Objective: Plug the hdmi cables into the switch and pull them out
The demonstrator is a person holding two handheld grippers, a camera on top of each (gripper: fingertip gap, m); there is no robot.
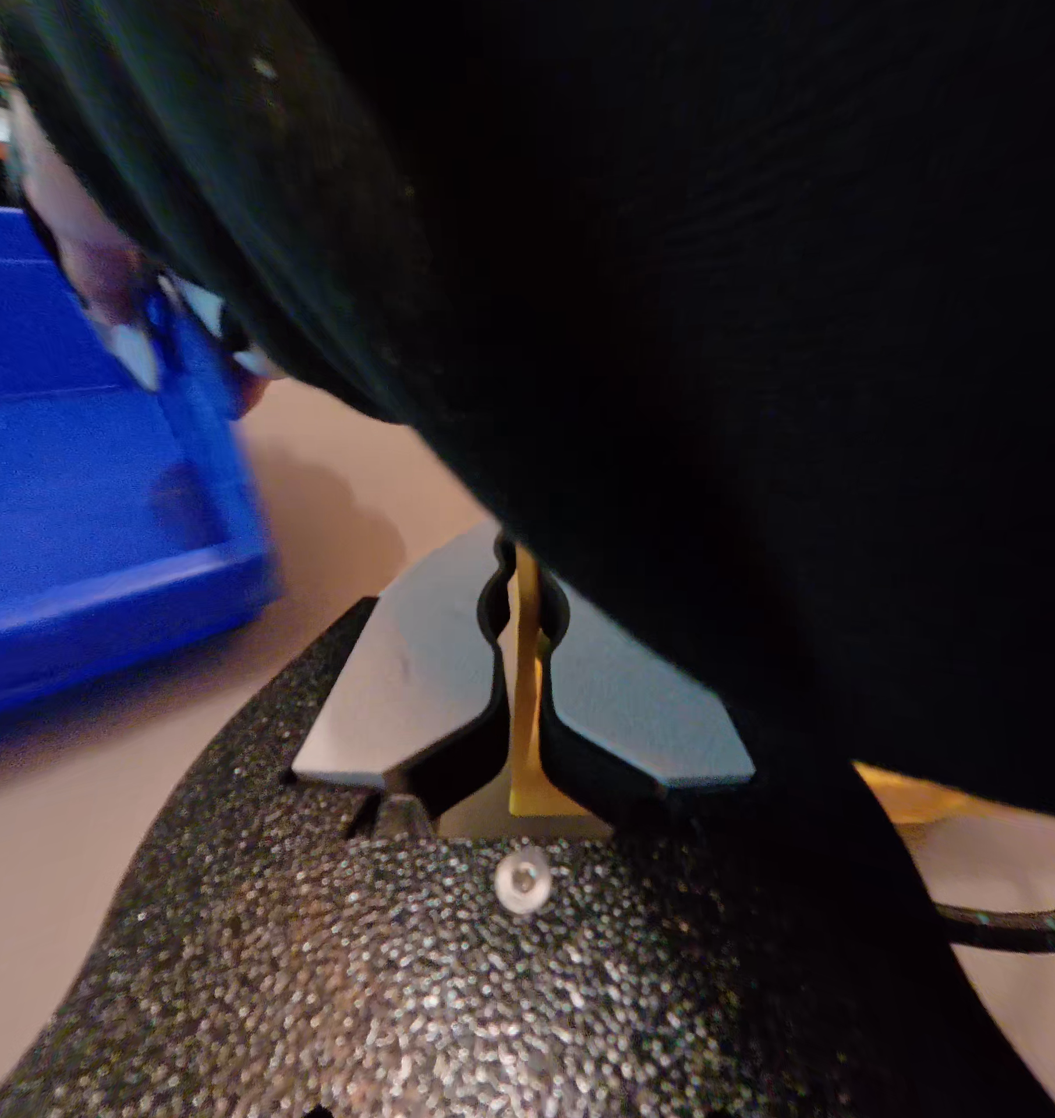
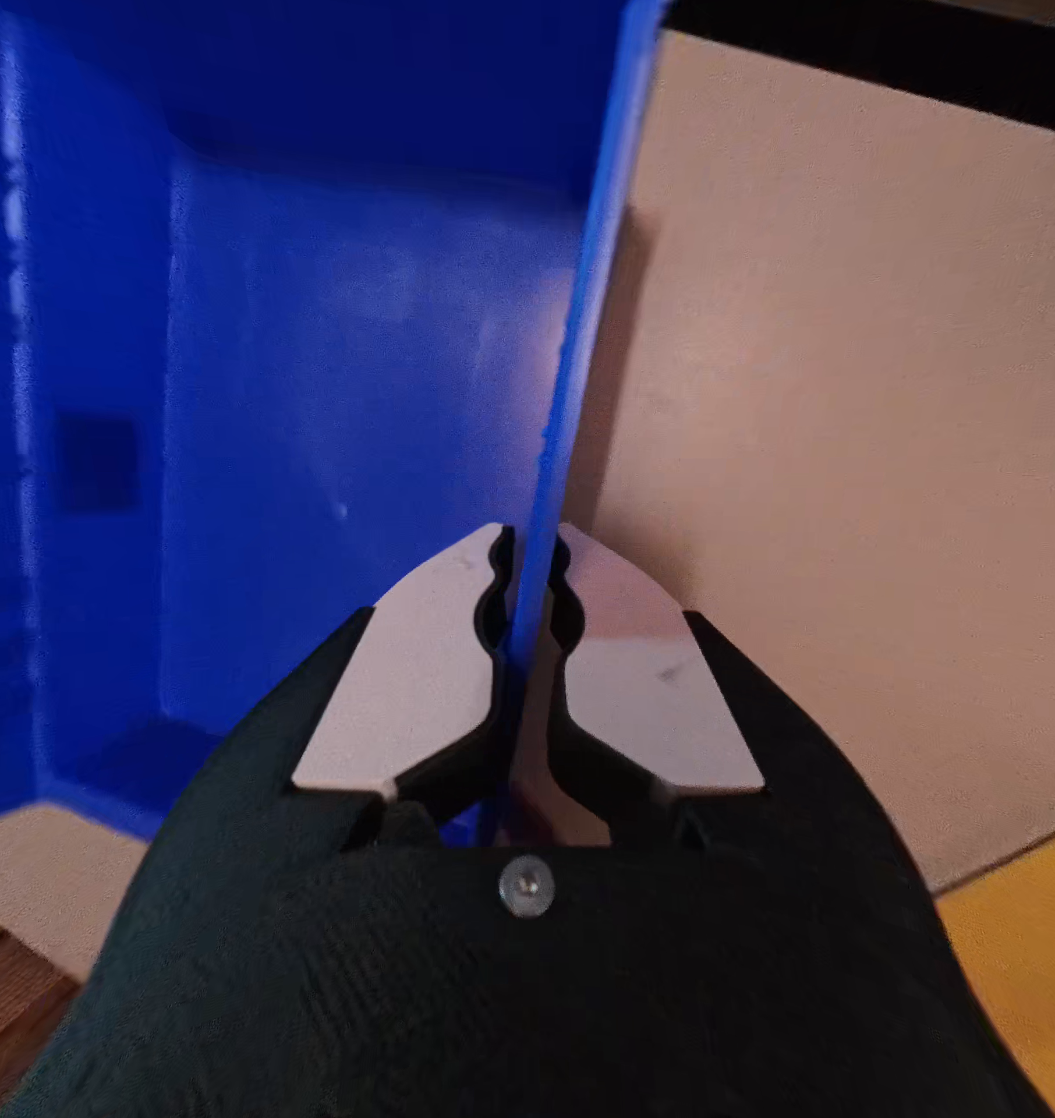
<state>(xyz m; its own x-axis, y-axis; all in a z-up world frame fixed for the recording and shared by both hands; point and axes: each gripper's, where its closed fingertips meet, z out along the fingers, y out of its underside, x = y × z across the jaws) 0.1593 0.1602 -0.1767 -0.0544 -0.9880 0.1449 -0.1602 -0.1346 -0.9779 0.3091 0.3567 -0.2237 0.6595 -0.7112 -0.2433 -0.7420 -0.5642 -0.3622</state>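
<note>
No HDMI switch or plug shows in either view. A black cable curves in at the lower right of the left wrist view. My left gripper has its jaws close together on a thin yellow strip that fills the narrow gap. My right gripper is shut on the thin side wall of a blue plastic bin, which runs straight between its fingers. The right gripper's black body fills the upper right of the left wrist view and hides what lies behind it.
The blue bin stands on a beige table, left of my left gripper; what shows of its inside holds nothing. A yellow surface lies at the lower right, and a wooden edge at the lower left.
</note>
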